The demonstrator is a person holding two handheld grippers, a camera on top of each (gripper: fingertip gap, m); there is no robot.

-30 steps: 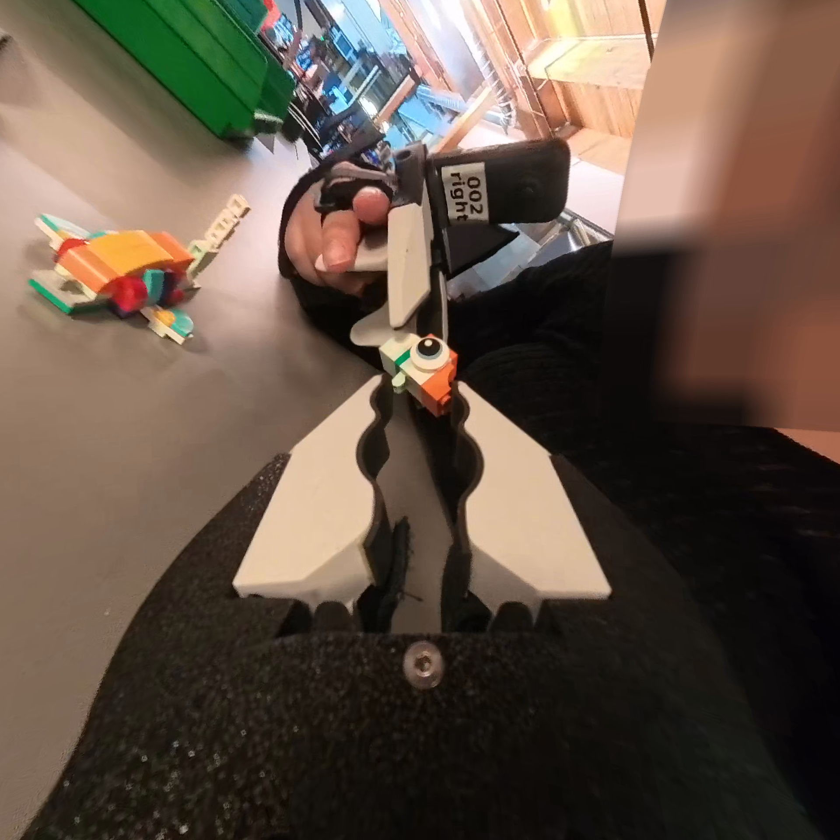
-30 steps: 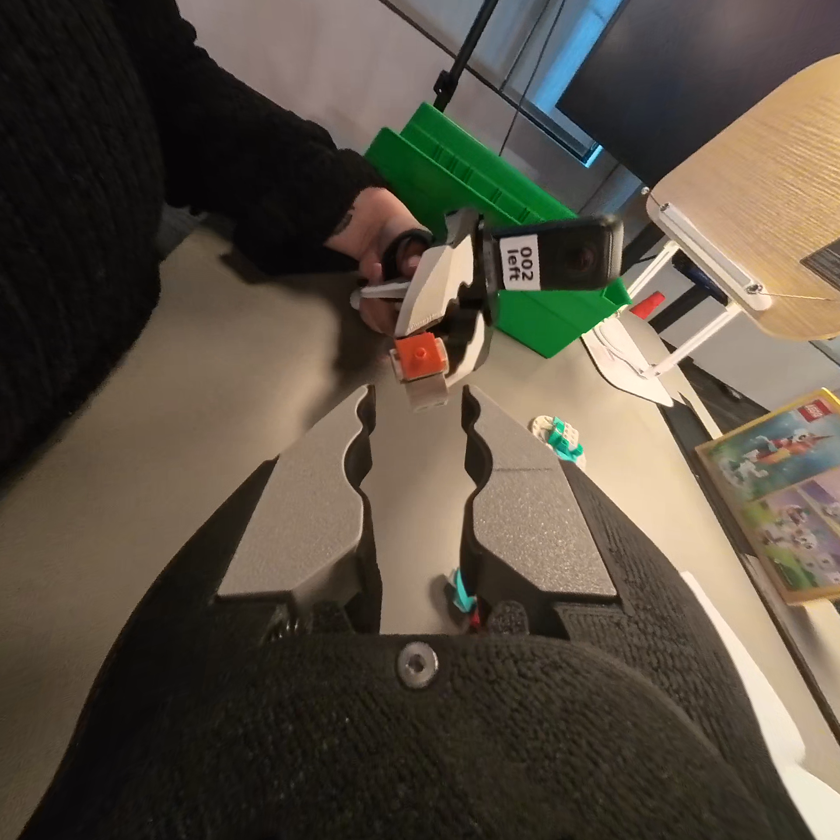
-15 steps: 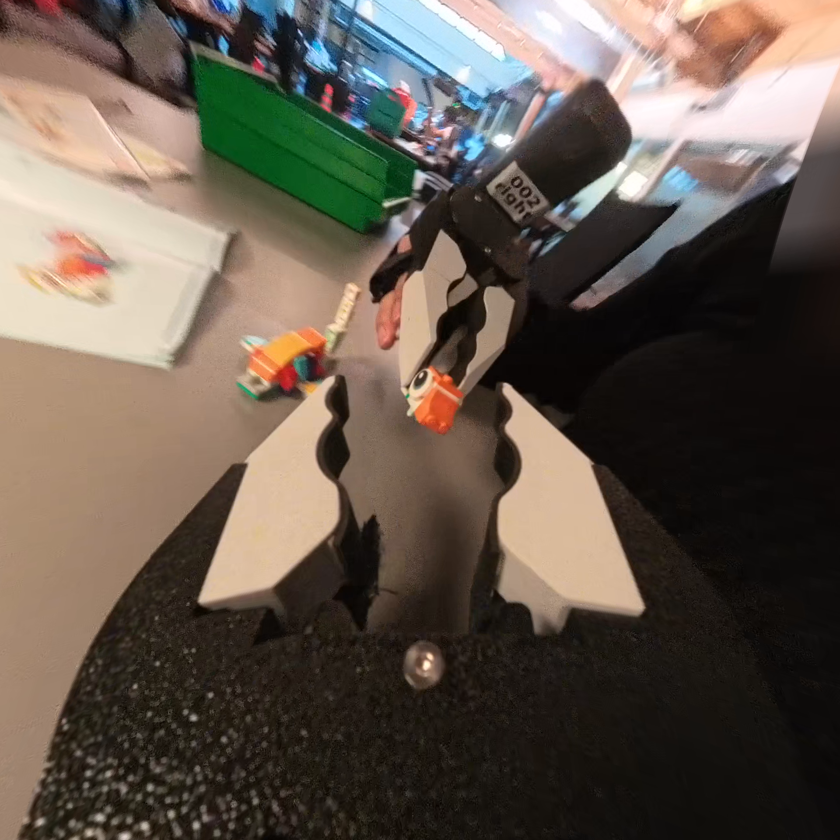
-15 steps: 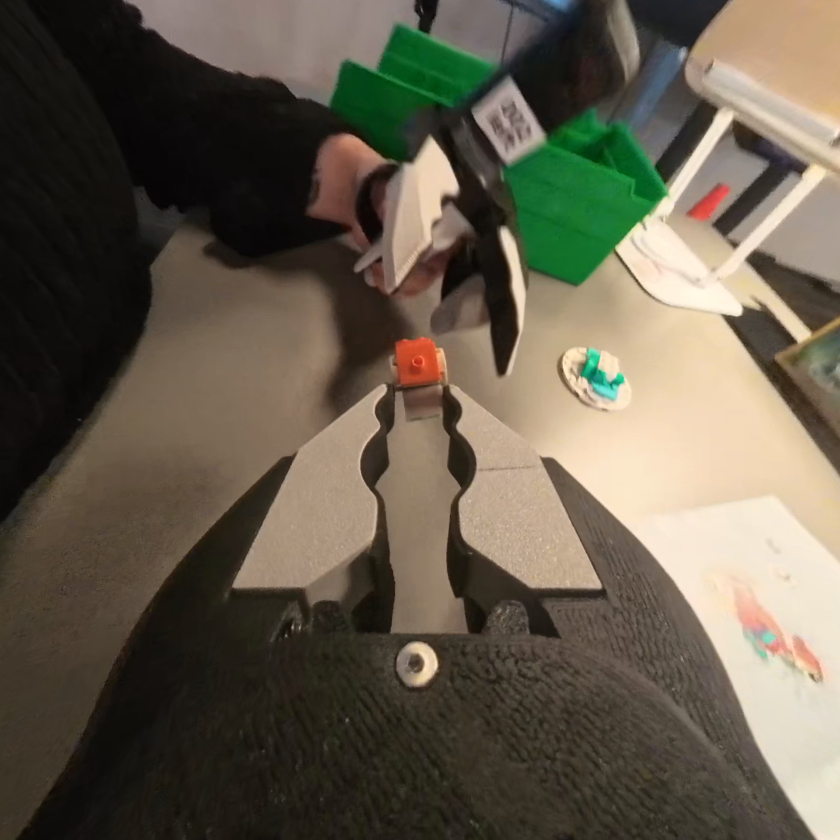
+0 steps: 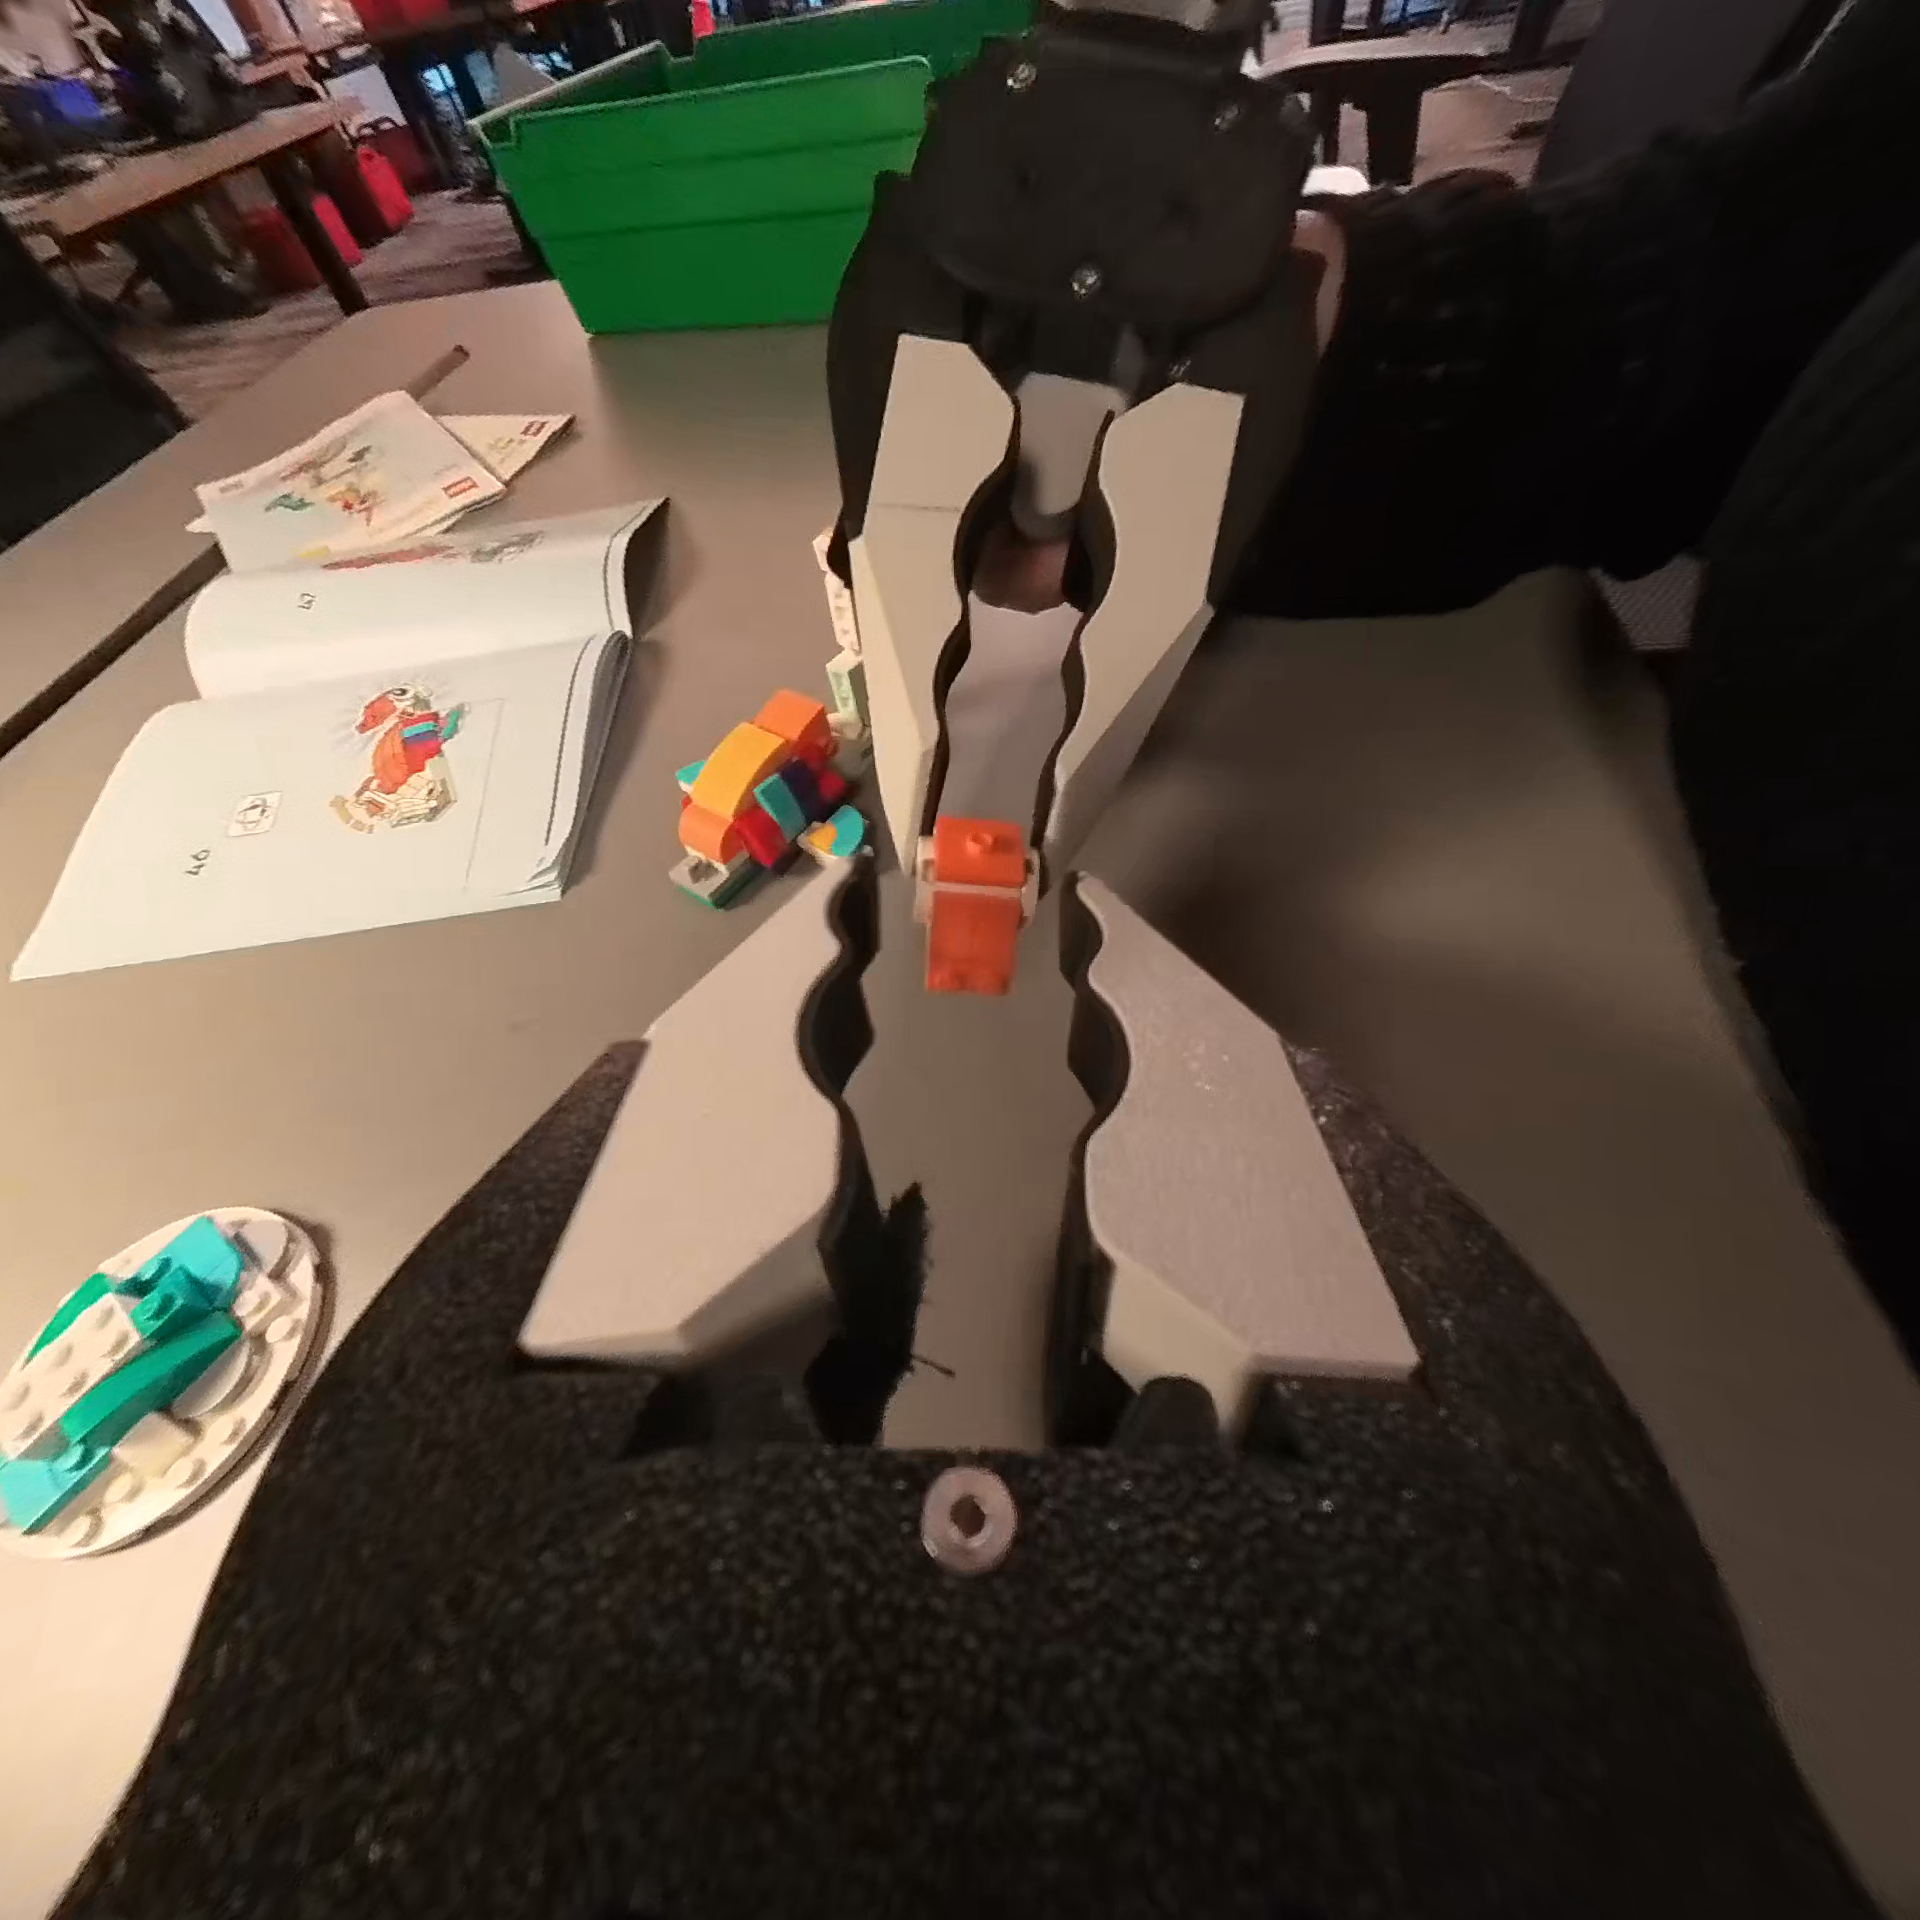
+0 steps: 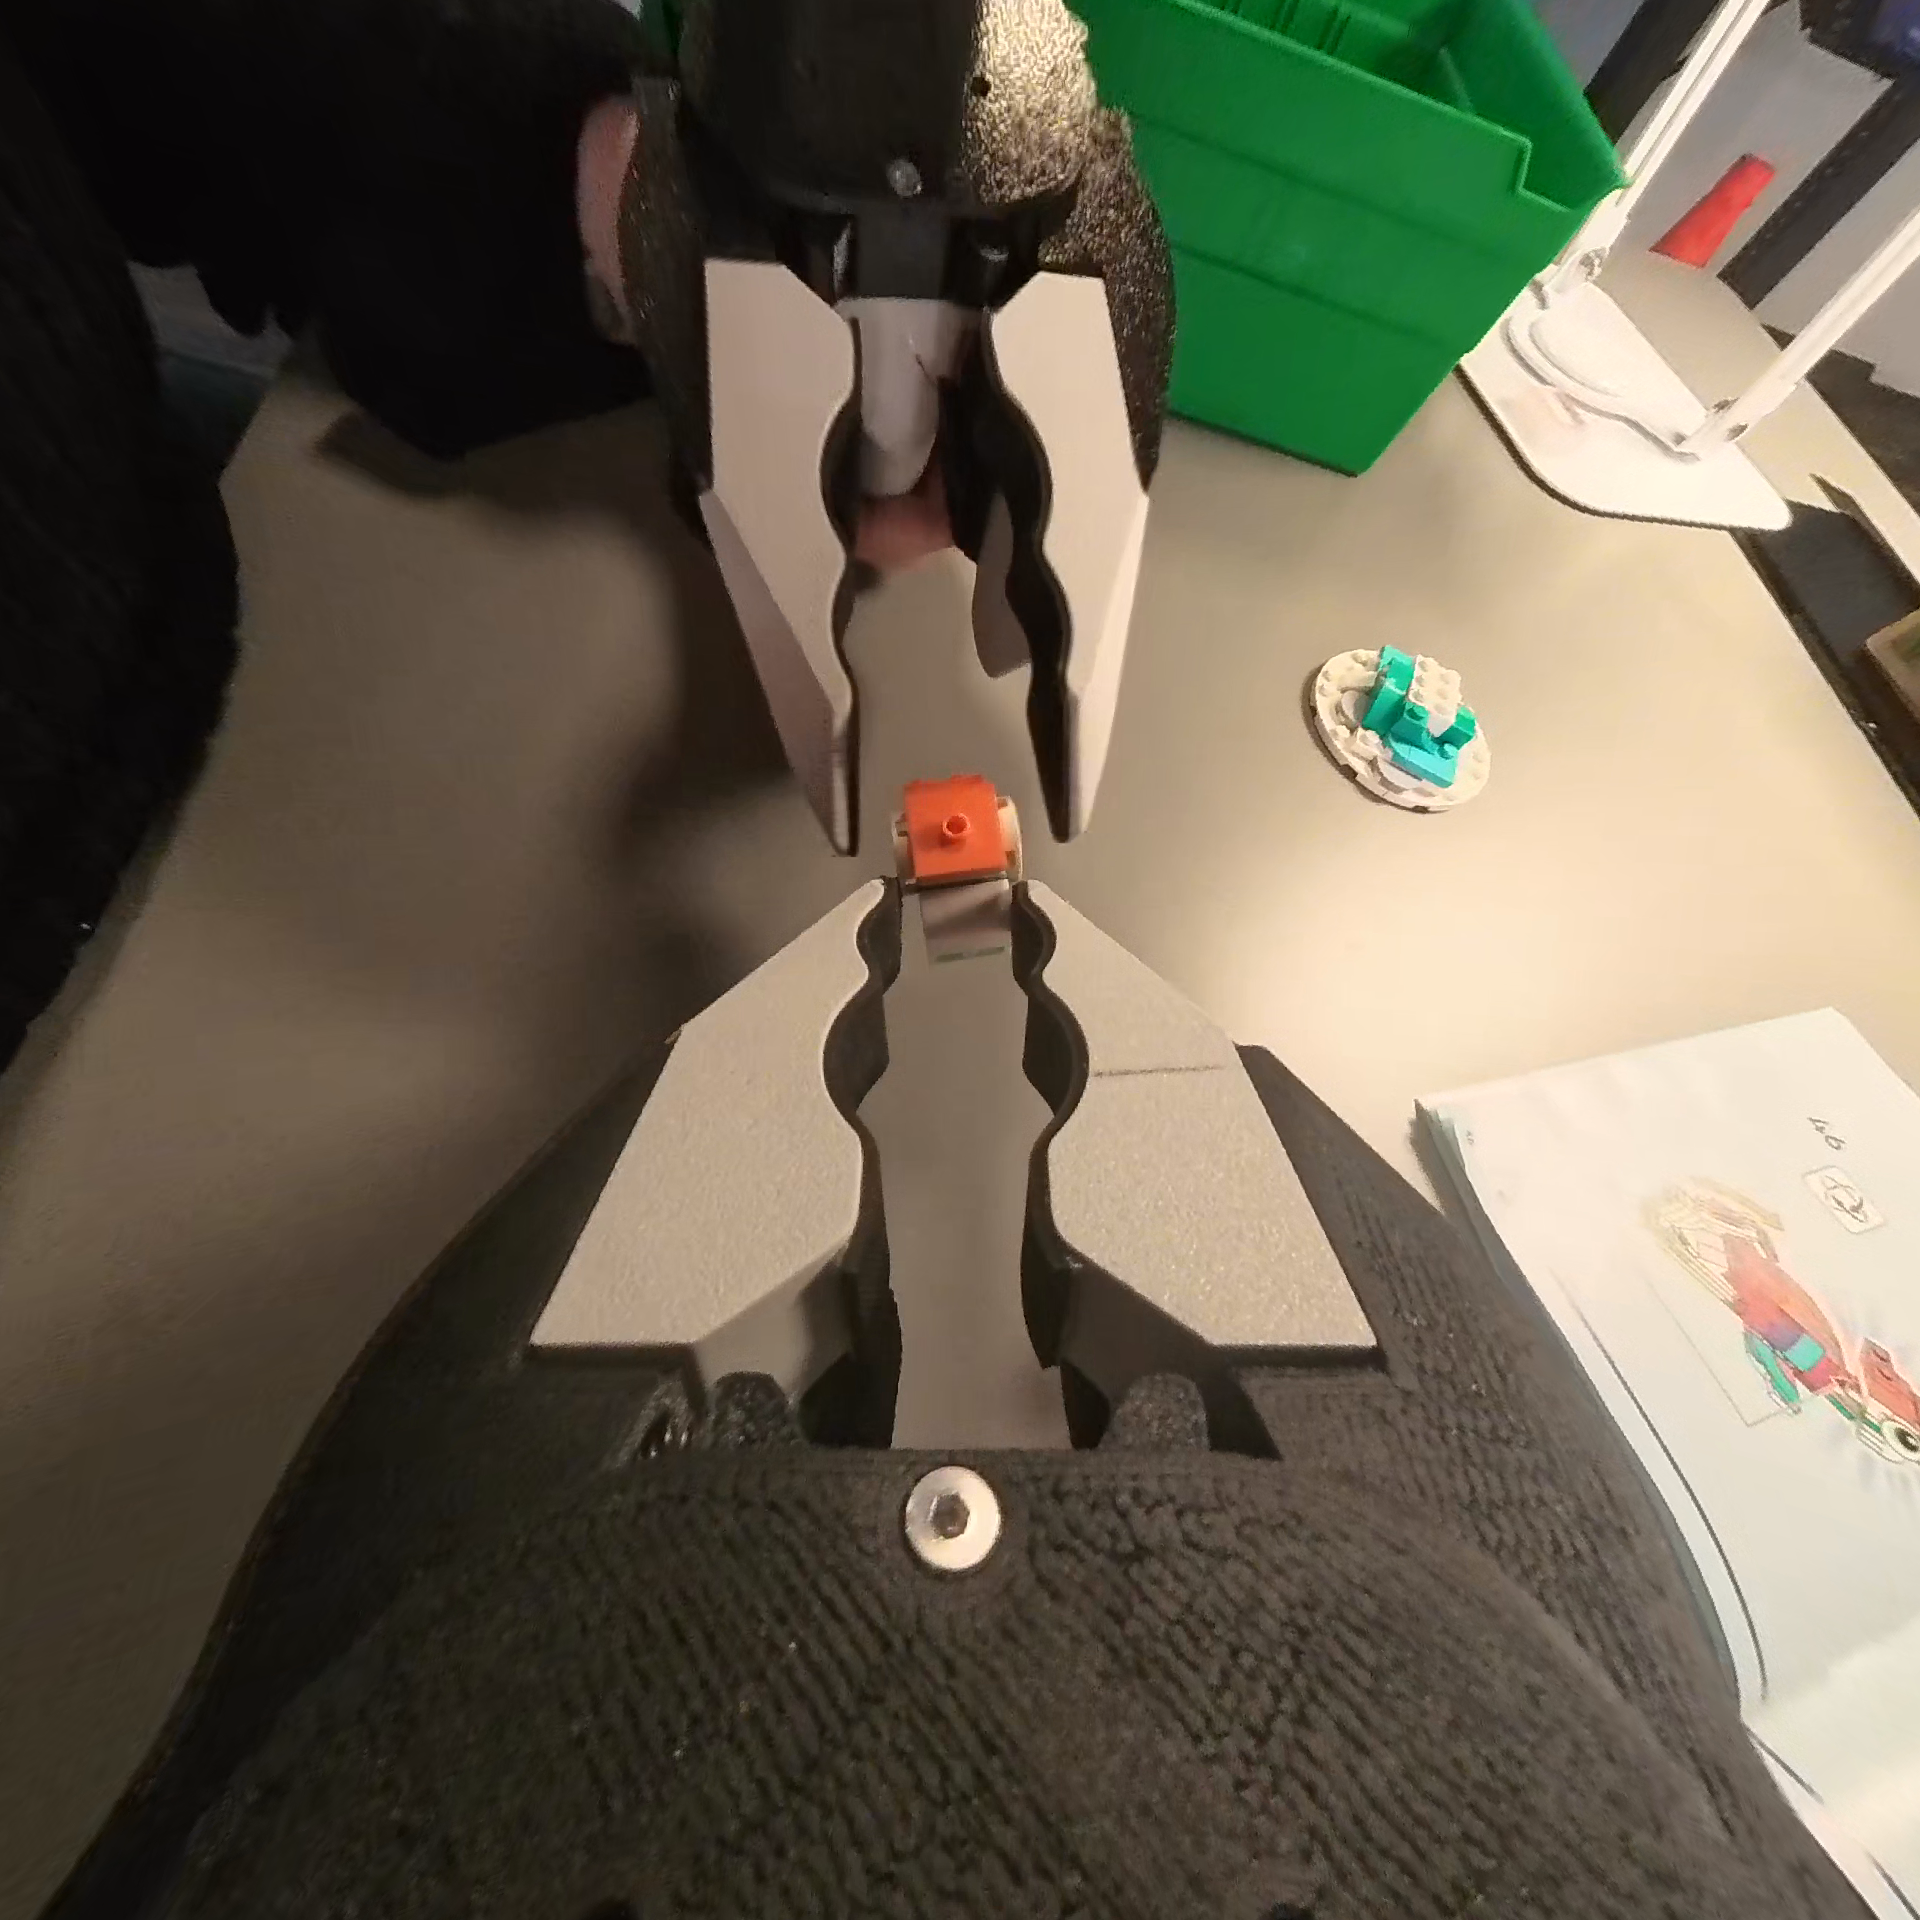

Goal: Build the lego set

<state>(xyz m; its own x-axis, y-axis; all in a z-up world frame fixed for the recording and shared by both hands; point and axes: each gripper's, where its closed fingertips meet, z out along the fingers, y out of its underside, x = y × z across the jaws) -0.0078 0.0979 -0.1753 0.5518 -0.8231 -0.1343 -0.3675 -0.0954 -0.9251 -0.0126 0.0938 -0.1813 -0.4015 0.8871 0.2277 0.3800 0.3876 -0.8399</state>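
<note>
A small orange lego sub-build (image 5: 975, 902) with white side parts and a grey underside is held above the grey table. My right gripper (image 6: 951, 899) is shut on it; in the left wrist view this gripper (image 5: 982, 831) comes in from the top. My left gripper (image 5: 966, 888) is open and faces the right one tip to tip. In the right wrist view its fingertips (image 6: 842, 821) stand on either side of the orange piece (image 6: 951, 842), apart from it. A multicoloured lego model (image 5: 764, 800) lies on the table just left of the grippers.
A round white plate with teal bricks (image 5: 135, 1382) (image 6: 1397, 732) sits on the table. An open instruction booklet (image 5: 343, 790) (image 6: 1714, 1299) and a smaller leaflet (image 5: 364, 483) lie nearby. Green bins (image 5: 707, 166) (image 6: 1351, 208) stand at the back. A white stand base (image 6: 1621, 468) is at the far right.
The orange piece passed from my left gripper to my right. The left opened and let go, the right shut on it. The open left fingers now flank the piece.
</note>
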